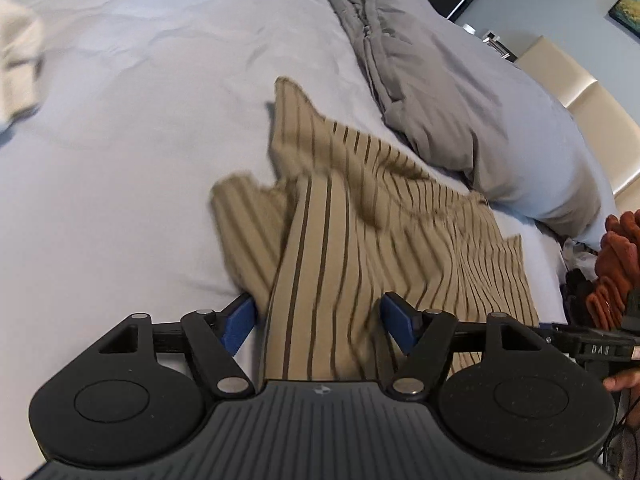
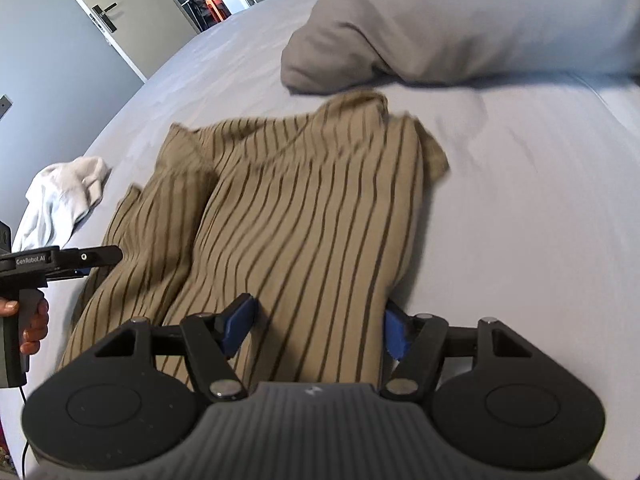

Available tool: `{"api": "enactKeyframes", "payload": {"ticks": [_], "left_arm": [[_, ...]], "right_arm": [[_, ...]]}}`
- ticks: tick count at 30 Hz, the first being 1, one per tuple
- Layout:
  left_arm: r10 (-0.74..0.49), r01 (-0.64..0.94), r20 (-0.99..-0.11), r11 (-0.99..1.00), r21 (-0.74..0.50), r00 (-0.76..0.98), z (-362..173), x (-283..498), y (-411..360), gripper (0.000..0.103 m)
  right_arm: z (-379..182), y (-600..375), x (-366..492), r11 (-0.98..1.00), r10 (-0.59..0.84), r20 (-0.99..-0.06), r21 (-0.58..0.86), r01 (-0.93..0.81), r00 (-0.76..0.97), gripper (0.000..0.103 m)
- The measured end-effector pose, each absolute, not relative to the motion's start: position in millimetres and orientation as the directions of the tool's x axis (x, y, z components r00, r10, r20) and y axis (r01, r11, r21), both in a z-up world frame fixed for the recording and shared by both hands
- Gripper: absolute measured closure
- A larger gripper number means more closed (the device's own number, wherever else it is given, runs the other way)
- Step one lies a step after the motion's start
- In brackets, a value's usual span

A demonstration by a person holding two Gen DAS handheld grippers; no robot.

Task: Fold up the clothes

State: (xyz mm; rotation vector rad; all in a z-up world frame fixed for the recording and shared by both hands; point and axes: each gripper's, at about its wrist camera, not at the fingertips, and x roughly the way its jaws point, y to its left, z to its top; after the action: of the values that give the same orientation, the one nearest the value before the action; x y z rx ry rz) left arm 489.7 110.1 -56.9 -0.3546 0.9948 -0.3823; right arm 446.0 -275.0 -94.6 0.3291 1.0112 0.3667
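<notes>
A tan garment with thin dark stripes (image 1: pixel 360 216) lies bunched on the pale bed sheet (image 1: pixel 140 120); it also shows in the right wrist view (image 2: pixel 304 200). My left gripper (image 1: pixel 320 320) has its blue pads wide apart, with a fold of the garment running up between them. My right gripper (image 2: pixel 320 324) stands the same way, pads wide apart around the garment's near edge. The left gripper also shows at the left edge of the right wrist view (image 2: pixel 92 258), beside the garment. The right gripper's body shows at the right edge of the left wrist view (image 1: pixel 592 344).
Grey pillows (image 1: pixel 460 92) lie at the head of the bed, just beyond the garment (image 2: pixel 460 20). A white garment (image 2: pixel 64 196) lies crumpled near the bed's left edge. Rust-coloured clothes (image 1: pixel 616 268) are heaped off the right side. A door (image 2: pixel 120 12) stands behind.
</notes>
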Motion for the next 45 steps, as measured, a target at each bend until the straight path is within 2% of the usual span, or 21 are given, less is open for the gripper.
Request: {"api": "enactKeyframes", "payload": {"ticks": [2,8,9,10,11,12,13,14,15,17,22,33,39,45], "left_arm": [[-0.469,0.168,-0.725,0.877,-0.450,0.505,-58.9,501.6,106.0,0.031],[-0.453,0.196,-0.692,0.886,-0.420,0.561,-63.7,530.1,91.2,0.033],[-0.443,0.201,-0.686,0.891,-0.407,0.577,-64.6,530.8,85.4,0.039],[-0.434,0.206,-0.680,0.896,-0.393,0.591,-65.5,531.5,79.6,0.049],[-0.432,0.224,-0.679,0.899,-0.377,0.593,-66.8,531.4,73.0,0.054],[-0.431,0.241,-0.678,0.901,-0.361,0.595,-68.0,531.5,66.5,0.071],[-0.432,0.252,-0.681,0.901,-0.353,0.592,-67.6,532.6,62.7,0.084],[-0.432,0.262,-0.683,0.901,-0.345,0.589,-67.2,533.7,59.0,0.088],[-0.433,0.266,-0.685,0.901,-0.341,0.586,-64.9,534.7,57.9,0.097],[-0.441,0.286,-0.677,0.898,-0.335,0.589,-56.0,532.4,57.1,0.098],[-0.495,0.372,-0.638,0.868,-0.328,0.591,-15.1,510.0,54.1,0.098],[-0.624,0.579,-0.592,0.758,-0.300,0.511,90.5,394.8,48.9,0.098],[-0.655,0.625,-0.625,0.712,-0.321,0.425,107.3,308.6,58.4,0.098],[-0.666,0.594,-0.656,0.703,-0.392,0.355,85.6,245.7,64.0,0.098]], "right_arm": [[-93.2,-268.5,454.9,0.895,0.439,-0.753,0.413,-0.167,0.490,0.034],[-88.9,-249.0,481.7,0.904,0.426,-0.741,0.358,-0.231,0.519,0.037],[-88.2,-245.7,486.2,0.905,0.424,-0.738,0.349,-0.242,0.524,0.039],[-87.4,-242.5,490.6,0.906,0.423,-0.736,0.339,-0.252,0.529,0.048],[-86.7,-239.2,495.1,0.907,0.421,-0.734,0.329,-0.262,0.534,0.066],[-86.0,-236.0,499.5,0.908,0.419,-0.731,0.319,-0.273,0.539,0.080],[-85.3,-232.7,504.0,0.908,0.417,-0.728,0.309,-0.283,0.543,0.089],[-84.6,-229.5,508.5,0.908,0.416,-0.726,0.299,-0.293,0.548,0.092],[-83.8,-226.2,512.9,0.908,0.414,-0.723,0.289,-0.302,0.553,0.094],[-82.4,-219.7,521.9,0.908,0.411,-0.717,0.268,-0.322,0.563,0.096],[-38.2,-220.1,504.2,0.881,0.458,-0.682,0.262,-0.393,0.570,0.097],[54.7,-217.3,385.9,0.783,0.576,-0.644,0.260,-0.565,0.503,0.097],[61.4,-227.0,300.7,0.756,0.601,-0.665,0.294,-0.585,0.443,0.097],[28.9,-235.5,236.9,0.746,0.617,-0.697,0.371,-0.553,0.366,0.097]]}}
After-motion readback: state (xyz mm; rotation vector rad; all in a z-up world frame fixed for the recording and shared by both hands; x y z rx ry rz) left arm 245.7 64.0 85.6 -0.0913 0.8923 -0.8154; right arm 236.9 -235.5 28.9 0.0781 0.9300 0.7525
